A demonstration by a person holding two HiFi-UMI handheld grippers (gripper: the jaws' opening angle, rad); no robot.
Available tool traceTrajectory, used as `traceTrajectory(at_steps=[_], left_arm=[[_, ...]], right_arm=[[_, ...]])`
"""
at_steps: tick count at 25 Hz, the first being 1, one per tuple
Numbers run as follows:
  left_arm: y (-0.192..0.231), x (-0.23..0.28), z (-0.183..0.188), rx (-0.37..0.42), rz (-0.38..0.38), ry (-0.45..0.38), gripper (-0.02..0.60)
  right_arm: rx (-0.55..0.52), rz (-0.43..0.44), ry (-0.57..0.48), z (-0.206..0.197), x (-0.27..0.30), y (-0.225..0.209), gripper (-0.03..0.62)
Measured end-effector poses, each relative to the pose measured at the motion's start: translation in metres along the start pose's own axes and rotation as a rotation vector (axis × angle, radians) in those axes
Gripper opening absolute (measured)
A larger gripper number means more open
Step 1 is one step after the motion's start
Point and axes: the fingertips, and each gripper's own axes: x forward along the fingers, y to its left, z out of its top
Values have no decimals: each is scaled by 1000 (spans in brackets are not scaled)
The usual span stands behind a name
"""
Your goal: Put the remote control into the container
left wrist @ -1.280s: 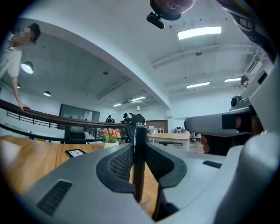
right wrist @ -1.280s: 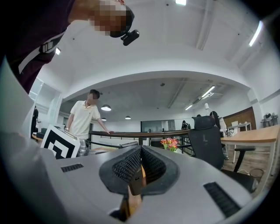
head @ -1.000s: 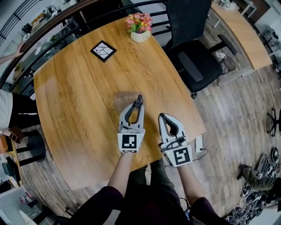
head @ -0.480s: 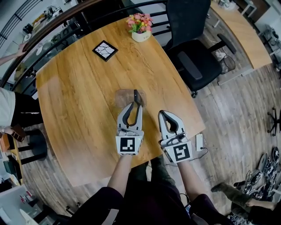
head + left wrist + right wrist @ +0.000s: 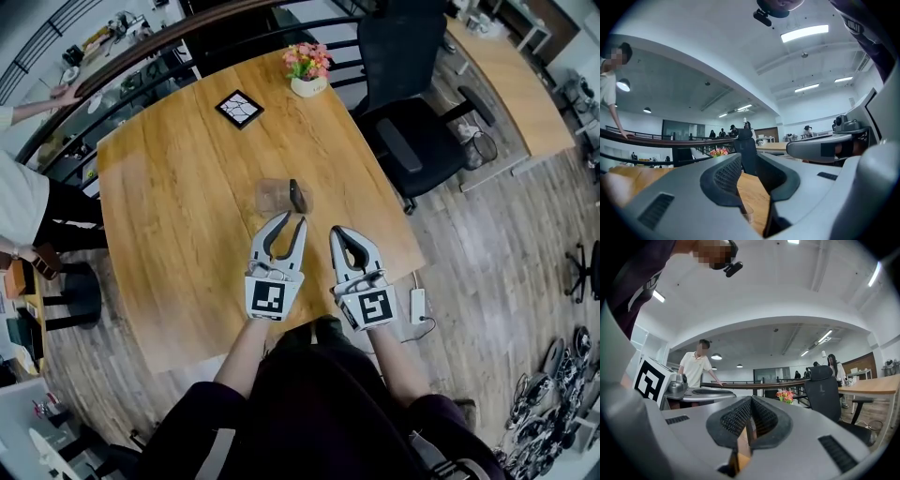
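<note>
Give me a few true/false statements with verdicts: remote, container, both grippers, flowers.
1. The remote control sits in the clear container. True.
2. The left gripper is shut on the remote control. False: its jaws stand apart with nothing between them, just short of the container.
3. The right gripper has its jaws together and holds nothing. True.
4. The flower pot stands right beside the container. False: it is at the far edge of the wooden table, well apart from the container.
</note>
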Motion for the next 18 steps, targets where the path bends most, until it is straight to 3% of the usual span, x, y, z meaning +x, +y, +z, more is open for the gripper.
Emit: traceTrajectory(at_steps=[4, 7, 15, 18], left_arm=[[-4, -10, 28, -6, 12, -112, 84], [-9, -19, 42, -7, 11, -138, 84], [-15, -40, 82, -33, 19, -231, 81], [-9, -48, 93, -56, 46, -260, 14]], right_arm=[[0, 2, -45, 18, -6, 5, 18], [13, -2, -97, 37, -8, 9, 17], [-34, 40, -106, 54, -11, 23, 18], [-40, 56, -117, 59, -10, 28, 18]])
